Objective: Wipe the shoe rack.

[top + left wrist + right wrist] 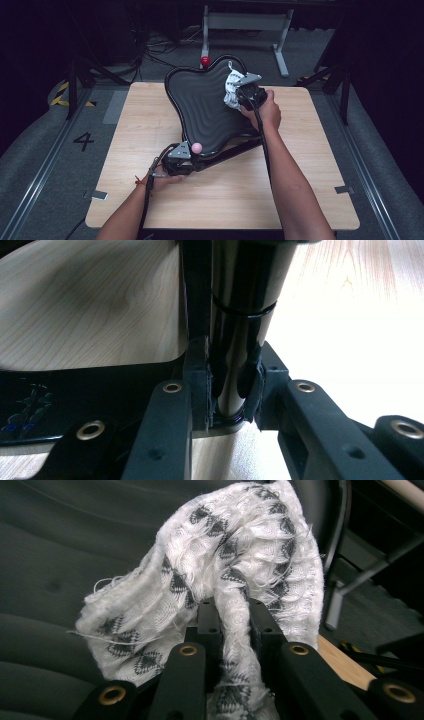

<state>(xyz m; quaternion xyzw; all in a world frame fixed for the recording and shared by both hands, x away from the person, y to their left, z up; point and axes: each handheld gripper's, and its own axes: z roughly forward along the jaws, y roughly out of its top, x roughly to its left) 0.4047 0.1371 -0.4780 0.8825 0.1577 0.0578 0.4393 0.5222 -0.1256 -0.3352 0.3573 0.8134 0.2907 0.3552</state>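
- Nearest the lens, the right gripper (235,625) has its jaws clamped almost shut on a bunched fold of the white patterned cloth (220,575), which drapes over both jaw tips.
- Behind the cloth lies the ridged black panel (205,107), tilted up on the wooden table (225,195); the cloth presses against its upper right lobe.
- Across the table, the left gripper (231,390) is pinched tight around the glossy black post (240,315) at the panel's lower end, steadying it.
- Risks, as I judge them: the loose weave could snag or slip out of the narrow grip mid-wipe; a hard push high up could twist the slick post between the pads and tip the panel.
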